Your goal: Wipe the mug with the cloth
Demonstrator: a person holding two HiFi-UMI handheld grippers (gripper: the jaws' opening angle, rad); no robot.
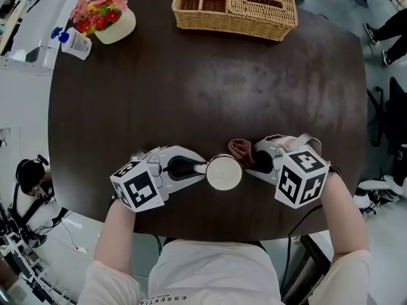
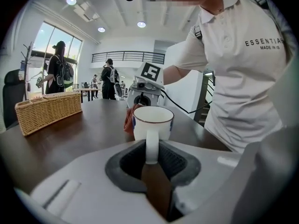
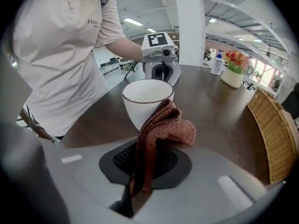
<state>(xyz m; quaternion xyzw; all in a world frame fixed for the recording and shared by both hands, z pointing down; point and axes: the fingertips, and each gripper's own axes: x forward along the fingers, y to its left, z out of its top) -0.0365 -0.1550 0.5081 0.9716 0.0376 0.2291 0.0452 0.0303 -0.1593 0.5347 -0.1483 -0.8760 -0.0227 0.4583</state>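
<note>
Head view puts the mug near the front edge of the dark table, between the two grippers. The left gripper is pressed together on the handle; the left gripper view shows the white loop pinched between the ribbed pads with the cup upright beyond them. The right gripper is pinched on the cloth, a rust-brown knit whose free end flops over the jaws and lies against the mug's side. The mug looks like glazed ceramic, so it is probably stiff, smooth, fairly heavy for its size and liable to chip if knocked. The handle is a narrow hold, and sideways rubbing could make the cup twist in the pads or skid on the table. Light strokes toward the left gripper would likely be steadier. The cloth seems soft, light and limp; it will fold away from pressure, so a bunched grip close to the wiping part suits it best.
</note>
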